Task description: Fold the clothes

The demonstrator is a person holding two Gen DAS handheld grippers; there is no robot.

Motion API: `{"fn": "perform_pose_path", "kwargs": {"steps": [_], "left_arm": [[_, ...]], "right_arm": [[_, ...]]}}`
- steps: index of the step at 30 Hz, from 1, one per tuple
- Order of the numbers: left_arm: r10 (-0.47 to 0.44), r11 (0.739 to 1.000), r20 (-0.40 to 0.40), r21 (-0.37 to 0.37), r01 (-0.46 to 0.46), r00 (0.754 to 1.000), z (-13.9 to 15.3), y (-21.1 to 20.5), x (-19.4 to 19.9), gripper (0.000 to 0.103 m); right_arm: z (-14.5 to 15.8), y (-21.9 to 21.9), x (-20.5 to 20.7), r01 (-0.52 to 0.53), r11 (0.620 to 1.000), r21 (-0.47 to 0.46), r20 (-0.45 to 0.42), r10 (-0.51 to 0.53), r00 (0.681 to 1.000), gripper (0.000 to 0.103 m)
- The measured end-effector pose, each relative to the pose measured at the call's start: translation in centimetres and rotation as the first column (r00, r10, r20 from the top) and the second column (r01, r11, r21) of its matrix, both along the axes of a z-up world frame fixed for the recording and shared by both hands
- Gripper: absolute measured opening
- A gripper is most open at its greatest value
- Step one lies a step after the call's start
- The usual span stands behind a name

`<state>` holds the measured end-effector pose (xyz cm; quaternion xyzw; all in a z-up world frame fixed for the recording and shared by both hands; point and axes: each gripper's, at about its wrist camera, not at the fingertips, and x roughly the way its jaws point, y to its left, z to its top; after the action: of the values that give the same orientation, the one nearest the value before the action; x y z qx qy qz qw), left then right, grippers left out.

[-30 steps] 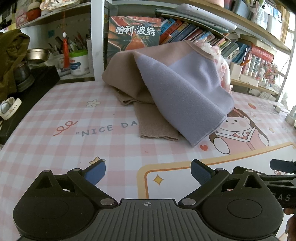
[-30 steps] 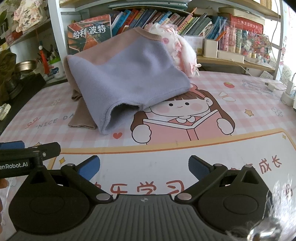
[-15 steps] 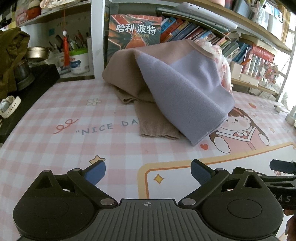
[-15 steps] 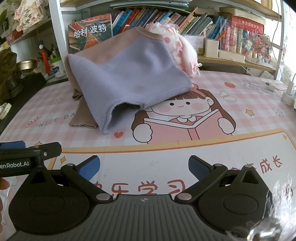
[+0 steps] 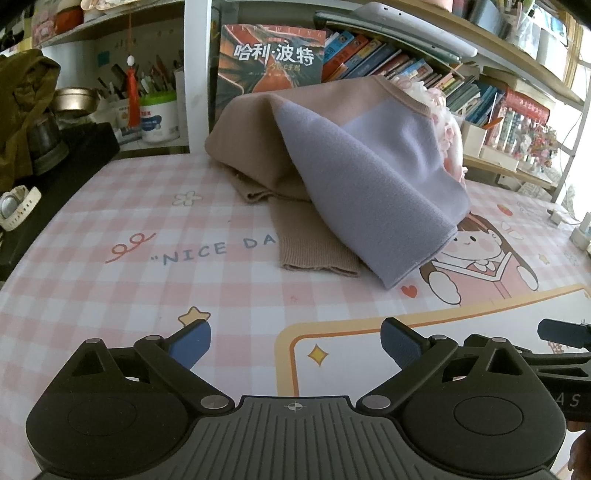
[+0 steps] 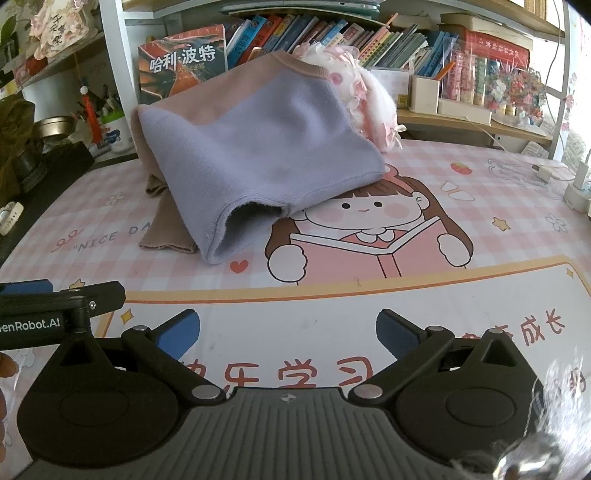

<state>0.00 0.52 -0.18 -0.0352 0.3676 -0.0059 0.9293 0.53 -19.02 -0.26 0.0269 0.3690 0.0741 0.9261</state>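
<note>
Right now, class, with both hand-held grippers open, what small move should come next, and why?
Probably bring the left hand-held gripper forward to the tan ribbed cuff: it lies flat, nearest, sticking out from under the lilac garment, and nothing is held yet.

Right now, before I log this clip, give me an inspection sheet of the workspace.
Surface: pink checked cartoon mat, flat.
Job's things: lilac and tan garment, heaped at the back, tan cuff sticking out.
Clutter: frilly pink-white item behind the garment.
Grippers: left gripper and right gripper open, empty, short of the garment.
Cables: white charger lead at right edge.
Surroundings: bookshelves, pen pots.
</note>
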Motion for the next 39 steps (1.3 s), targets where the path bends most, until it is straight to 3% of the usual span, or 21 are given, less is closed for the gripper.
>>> {"fn": "perform_pose_path", "kwargs": {"steps": [39], "left_arm": [[-0.009,1.000,-0.008,-0.013,0.009,1.000,-0.33,0.30,0.21,0.100]], "right_arm": [[-0.10,0.35,0.06,-0.014,1.000,0.006,-0.011,0.014,1.000,0.103]]}}
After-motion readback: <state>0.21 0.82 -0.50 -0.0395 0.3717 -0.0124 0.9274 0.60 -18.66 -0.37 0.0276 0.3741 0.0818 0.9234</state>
